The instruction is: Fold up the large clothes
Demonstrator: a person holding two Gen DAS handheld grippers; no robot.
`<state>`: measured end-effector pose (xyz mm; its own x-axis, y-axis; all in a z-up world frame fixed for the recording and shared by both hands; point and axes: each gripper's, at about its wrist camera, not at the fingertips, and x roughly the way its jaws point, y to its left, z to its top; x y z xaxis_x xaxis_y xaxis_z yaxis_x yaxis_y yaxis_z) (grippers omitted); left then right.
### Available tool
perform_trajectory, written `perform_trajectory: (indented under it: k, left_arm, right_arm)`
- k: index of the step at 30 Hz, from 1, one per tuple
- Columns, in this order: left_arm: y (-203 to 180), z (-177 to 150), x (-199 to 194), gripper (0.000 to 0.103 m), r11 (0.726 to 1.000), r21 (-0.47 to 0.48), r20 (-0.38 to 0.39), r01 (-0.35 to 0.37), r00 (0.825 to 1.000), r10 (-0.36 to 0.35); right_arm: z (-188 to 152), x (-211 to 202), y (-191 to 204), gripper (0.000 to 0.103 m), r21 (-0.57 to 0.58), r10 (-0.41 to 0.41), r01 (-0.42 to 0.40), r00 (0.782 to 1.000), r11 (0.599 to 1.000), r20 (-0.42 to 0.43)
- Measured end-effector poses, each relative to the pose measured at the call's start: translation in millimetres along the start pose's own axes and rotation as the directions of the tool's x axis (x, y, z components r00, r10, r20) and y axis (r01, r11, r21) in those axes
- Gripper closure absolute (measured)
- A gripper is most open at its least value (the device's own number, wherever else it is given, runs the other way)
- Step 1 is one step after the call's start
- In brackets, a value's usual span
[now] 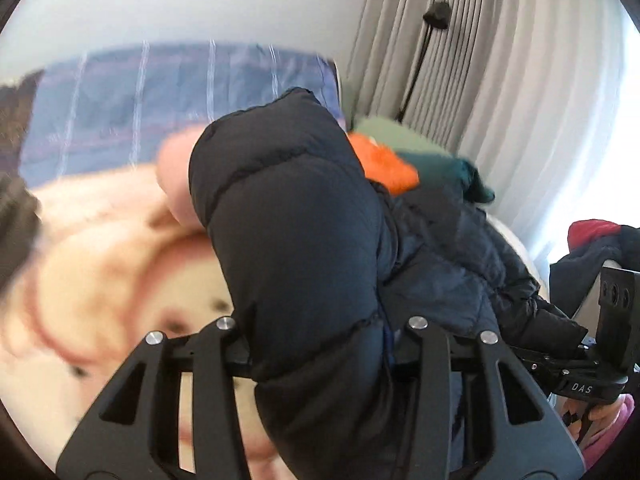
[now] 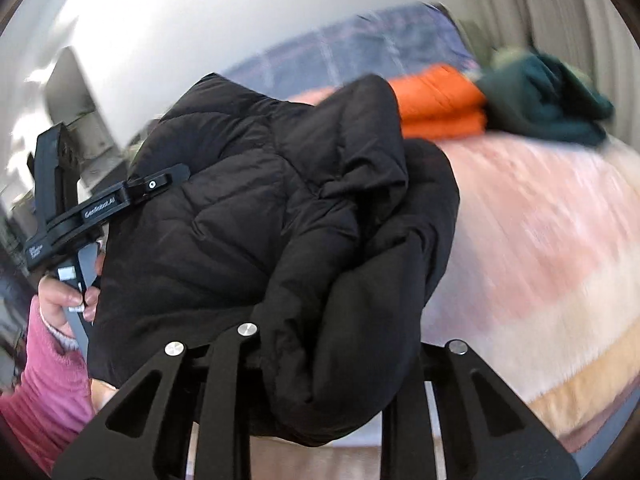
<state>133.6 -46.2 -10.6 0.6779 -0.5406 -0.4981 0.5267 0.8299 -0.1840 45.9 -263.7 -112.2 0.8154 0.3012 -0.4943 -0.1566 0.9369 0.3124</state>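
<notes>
A large dark puffer jacket [image 1: 304, 248] hangs bunched between both grippers, lifted above the bed. My left gripper [image 1: 320, 360] is shut on a thick fold of it; its fingertips are buried in the fabric. My right gripper [image 2: 340, 360] is shut on another bunched part of the same jacket [image 2: 280, 208]. The right gripper's body [image 1: 592, 360] shows at the right edge of the left wrist view, and the left gripper [image 2: 96, 208] shows at the left of the right wrist view, held by a hand in a pink sleeve [image 2: 48, 368].
A pink and cream fleece blanket [image 2: 540, 240] covers the bed. A folded orange jacket [image 2: 440, 104] and a dark green garment [image 2: 548, 96] lie at its far side by a blue striped pillow [image 1: 160, 120]. Grey curtains [image 1: 500, 60] hang behind. More clothes [image 1: 600, 236] are piled at right.
</notes>
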Motion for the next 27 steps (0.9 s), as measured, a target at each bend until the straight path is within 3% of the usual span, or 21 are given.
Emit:
perform_trajectory:
  k: [4, 7, 14, 18, 22, 27]
  left_arm:
    - [22.2, 24.5, -48.9, 0.060, 0.996, 0.019, 0.067, -0.089, 0.994, 0.088]
    - [48.4, 46.1, -83.3, 0.060, 0.983, 0.021, 0.118, -0.184, 0.976, 0.180]
    - [118.2, 107.9, -129.0, 0.060, 0.928, -0.012, 0.208, -0.373, 0.907, 0.367]
    - [152.8, 149.8, -113.2, 0.060, 0.888, 0.009, 0.220, -0.460, 0.867, 0.447]
    - [190.9, 184.9, -66.9, 0.060, 0.846, 0.051, 0.219, -0.531, 0.832, 0.509]
    - [237.7, 200.1, 8.5, 0.060, 0.762, 0.103, 0.232, -0.639, 0.761, 0.606]
  right_arm:
    - [26.4, 1.9, 45.1, 0.081, -0.109, 0.086, -0.081, 0.995, 0.991, 0.047]
    - [51.6, 19.9, 86.6, 0.081, -0.201, 0.160, -0.143, 0.985, 0.969, 0.070]
    - [125.7, 81.3, 154.9, 0.081, -0.282, 0.283, -0.249, 0.955, 0.927, 0.089]
    - [165.9, 127.2, 174.9, 0.081, -0.280, 0.298, -0.260, 0.949, 0.924, 0.100]
    - [187.0, 178.7, 188.6, 0.081, -0.277, 0.274, -0.237, 0.956, 0.931, 0.103]
    - [194.8, 253.9, 192.5, 0.081, -0.256, 0.222, -0.194, 0.971, 0.947, 0.084]
